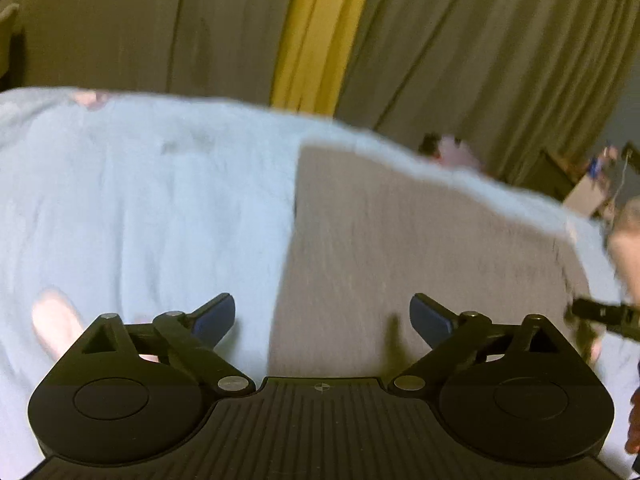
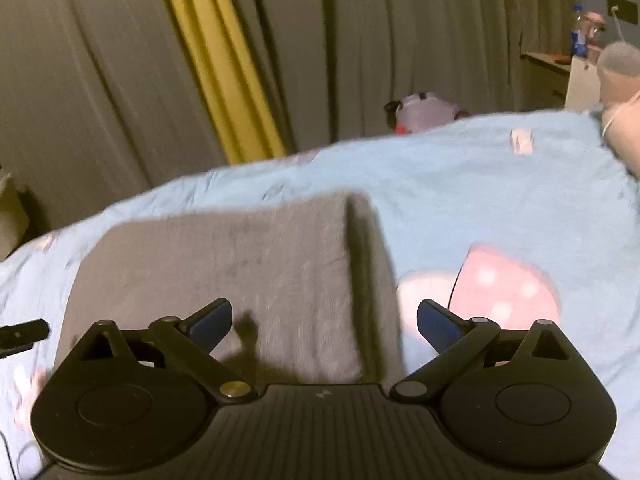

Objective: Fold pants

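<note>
Grey pants (image 1: 420, 248), folded flat, lie at centre frame on a light blue bedspread (image 1: 140, 208). Left gripper (image 1: 322, 316) and right gripper (image 2: 324, 320) hover above them, jaws spread wide and holding nothing. Grey curtains (image 2: 100, 80) fill the upper frame.

- One pair of grey pants (image 2: 224, 272), folded into a block on my bed.
- One light blue bedsheet (image 2: 480, 184) under it.
- Two grippers of mine: left gripper (image 1: 322, 318) and right gripper (image 2: 324, 322), jaws apart on both.
- One yellow curtain strip (image 1: 320, 32) among the grey curtains (image 1: 480, 40) (folds too blurred to count).
- One pink spotted patch (image 2: 504, 284) on the sheet.
</note>
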### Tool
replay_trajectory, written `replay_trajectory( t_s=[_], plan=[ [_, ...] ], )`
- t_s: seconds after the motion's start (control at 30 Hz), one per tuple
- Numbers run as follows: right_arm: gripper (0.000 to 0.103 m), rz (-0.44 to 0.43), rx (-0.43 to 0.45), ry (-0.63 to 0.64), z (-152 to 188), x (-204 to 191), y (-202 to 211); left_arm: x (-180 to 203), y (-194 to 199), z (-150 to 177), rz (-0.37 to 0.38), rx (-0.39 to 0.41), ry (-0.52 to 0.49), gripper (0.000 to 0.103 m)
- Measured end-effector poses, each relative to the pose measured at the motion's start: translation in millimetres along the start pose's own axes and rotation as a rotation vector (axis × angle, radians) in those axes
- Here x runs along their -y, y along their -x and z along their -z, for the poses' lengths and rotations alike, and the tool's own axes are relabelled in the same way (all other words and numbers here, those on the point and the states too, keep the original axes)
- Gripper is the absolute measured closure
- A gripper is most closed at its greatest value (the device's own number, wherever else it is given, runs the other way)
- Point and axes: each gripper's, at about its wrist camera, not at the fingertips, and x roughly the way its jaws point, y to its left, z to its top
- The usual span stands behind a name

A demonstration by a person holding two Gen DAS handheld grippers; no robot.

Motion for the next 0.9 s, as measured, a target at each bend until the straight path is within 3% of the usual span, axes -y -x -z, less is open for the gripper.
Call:
replay_trajectory(
  t_s=[0.07, 0.1, 0.23, 0.3, 0.33, 0.43, 0.53, 0.67, 0.8, 0.9],
  plan=[
    [0.004, 0.082, -0.013, 0.052, 21.0, -3.7, -9.0, 0.9, -15.4, 18.6, -0.057, -0.090, -0.058, 0.003],
    [0.004, 0.084, -0.005, 0.066, 30.3, -7.5, -9.5, -0.6, -18.6, 25.9, -0.082, -0.088, -0.067, 0.002],
    [0.004, 0.102, 0.051, 0.061, 28.4, -21.3, 10.7, -9.5, 7.2, 29.5, -0.120, -0.010, -0.009, 0.003],
    [0.004, 0.075, 0.117, 0.078, 32.5, -26.4, 24.8, -14.2, 22.6, 33.4, -0.068, 0.054, 0.030, 0.002],
    [0.004, 0.061, 0.128, 0.083, 35.3, -25.8, 26.7, -14.1, 23.6, 34.9, -0.053, 0.047, 0.039, 0.002],
    [0.004, 0.129, 0.017, 0.104, 45.8, -18.9, 5.0, -15.4, 11.3, 44.5, -0.088, -0.059, 0.028, 0.002],
    [0.004, 0.121, 0.010, 0.023, 48.2, -13.9, 10.8, -12.8, 24.5, 57.8, -0.108, -0.044, 0.037, 0.002],
    [0.004, 0.133, -0.043, 0.088, 66.0, -35.3, 28.1, 2.6, 44.8, 76.0, -0.149, -0.032, -0.034, 0.002],
    [0.004, 0.059, -0.197, 0.082, 88.8, -53.5, 36.0, 16.6, 49.9, 93.8, -0.193, -0.119, -0.064, 0.002],
    [0.004, 0.108, -0.219, 0.133, 105.9, -71.4, 49.5, 28.3, 54.0, 101.7, -0.253, -0.154, -0.104, 0.002]
  ],
)
